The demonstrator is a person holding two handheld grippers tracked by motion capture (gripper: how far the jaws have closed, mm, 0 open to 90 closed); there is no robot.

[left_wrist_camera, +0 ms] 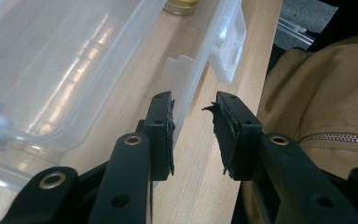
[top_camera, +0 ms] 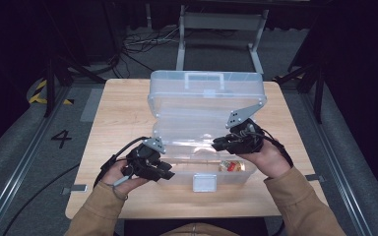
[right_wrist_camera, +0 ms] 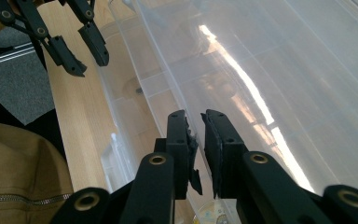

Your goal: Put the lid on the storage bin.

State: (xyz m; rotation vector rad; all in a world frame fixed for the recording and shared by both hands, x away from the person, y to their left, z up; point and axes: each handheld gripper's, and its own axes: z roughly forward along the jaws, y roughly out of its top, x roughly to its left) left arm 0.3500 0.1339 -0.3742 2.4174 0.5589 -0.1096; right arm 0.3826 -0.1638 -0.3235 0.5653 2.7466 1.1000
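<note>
While I am watching from the high view, a clear plastic box (top_camera: 204,147) is sitting in the middle of the wooden table (top_camera: 118,113) with its lid (top_camera: 206,91) standing open and leaning away from the person. A white latch (top_camera: 204,182) is hanging on the box's near wall. Inside the box, toward its right end, a small jar with a gold lid (top_camera: 231,166) is lying on the floor of the box.

The left gripper (top_camera: 163,173) is hovering at the near left corner of the box, held in the left hand (top_camera: 120,177). In the left gripper view its jaws are standing apart with a clear gap, one jaw just beside the box's near wall and the other over the bare table edge, and they are gripping nothing.

The right gripper (top_camera: 220,143) is reaching over the right part of the box, held in the right hand (top_camera: 270,160). In the right gripper view its jaws are standing narrow, nearly together, with a thin slot between the pads; I cannot tell whether the box's rim is passing between them. A tan sleeve (top_camera: 300,201) is covering the right forearm
</note>
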